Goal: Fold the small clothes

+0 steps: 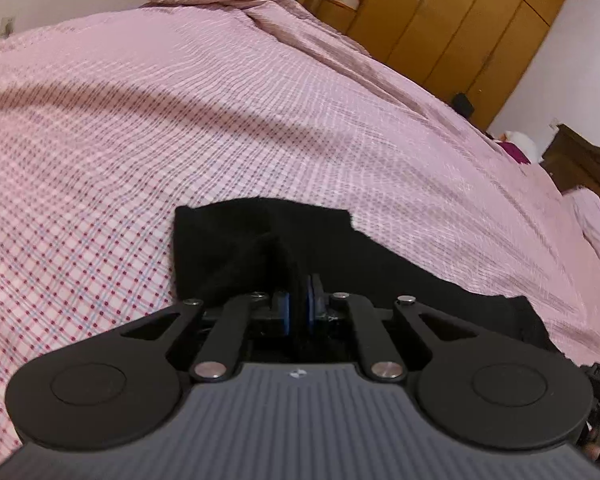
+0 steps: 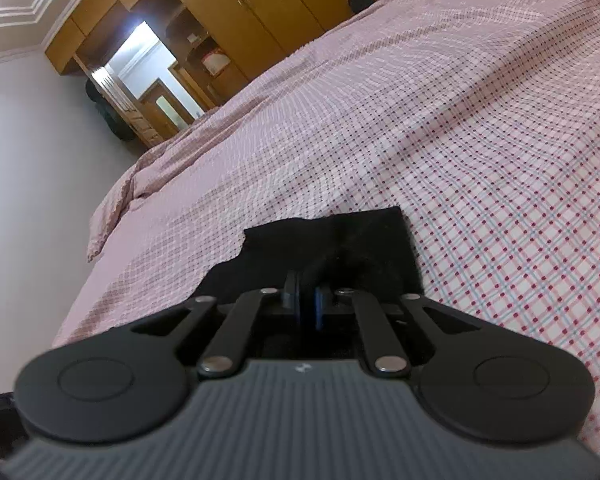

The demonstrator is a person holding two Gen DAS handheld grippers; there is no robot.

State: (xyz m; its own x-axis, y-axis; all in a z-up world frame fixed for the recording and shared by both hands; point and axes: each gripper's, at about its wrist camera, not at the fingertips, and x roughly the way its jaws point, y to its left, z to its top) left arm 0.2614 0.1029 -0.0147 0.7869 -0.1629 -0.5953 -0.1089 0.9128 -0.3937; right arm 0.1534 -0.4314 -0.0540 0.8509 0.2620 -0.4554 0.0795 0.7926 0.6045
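Both grippers, left gripper [image 1: 299, 300] and right gripper [image 2: 307, 300], pinch closed on the small black fabric garment [image 1: 236, 248], which lies on the pink checked bedsheet [image 1: 180, 120], seemingly to carry an edge over.

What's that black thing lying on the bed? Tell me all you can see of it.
The black garment is a small piece of soft, matte, slightly fuzzy cloth, its type unclear. It lies mostly flat on the pink checked bedsheet, with squared corners at the far edge. Both the left gripper and right gripper are shut on pinched-up ridges of it.
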